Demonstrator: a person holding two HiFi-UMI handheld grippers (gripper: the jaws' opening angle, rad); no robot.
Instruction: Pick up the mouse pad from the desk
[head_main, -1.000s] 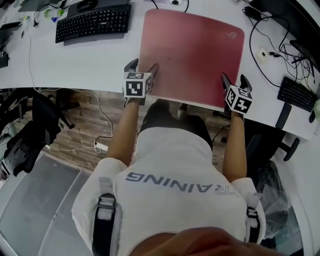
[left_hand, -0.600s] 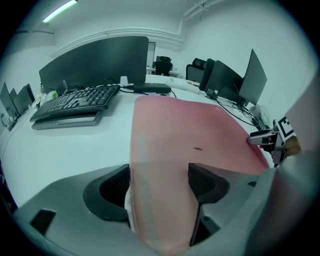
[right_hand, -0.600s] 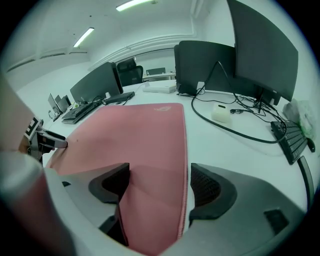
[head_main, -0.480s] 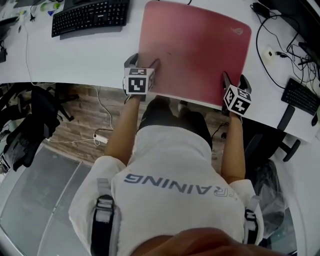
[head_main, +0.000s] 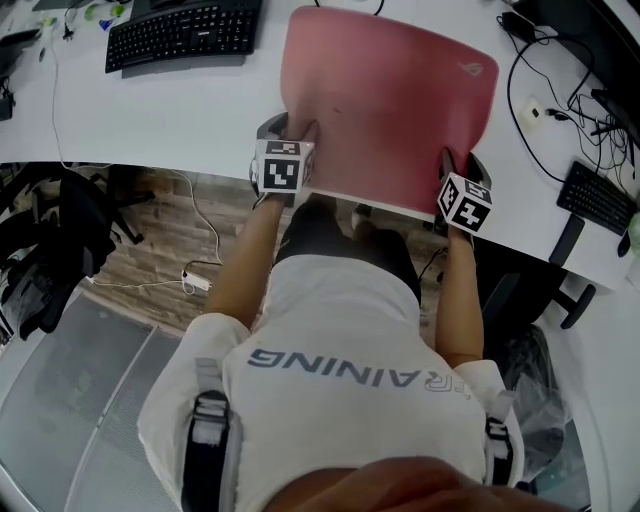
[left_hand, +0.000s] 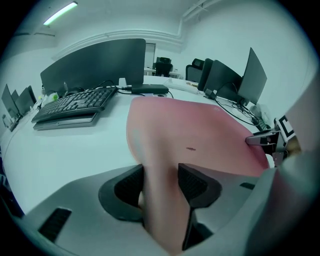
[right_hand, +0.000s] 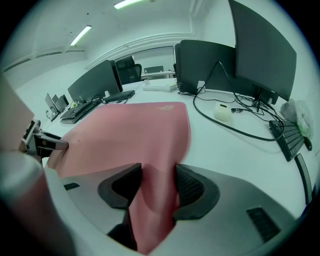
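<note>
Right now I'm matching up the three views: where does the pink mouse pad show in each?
Head view: mouse pad fills the top centre.
Left gripper view: mouse pad spreads from bottom centre up to the right.
Right gripper view: mouse pad rises from bottom centre toward the left.
Shared landmark: black keyboard, left of the pad.

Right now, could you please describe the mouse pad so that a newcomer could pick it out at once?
On the white desk, look right of the black keyboard. The mouse pad lies at the near edge, its front corners between the closing jaws of the left gripper and right gripper. Nothing else on the desk is pink, or so large and flat.
</note>
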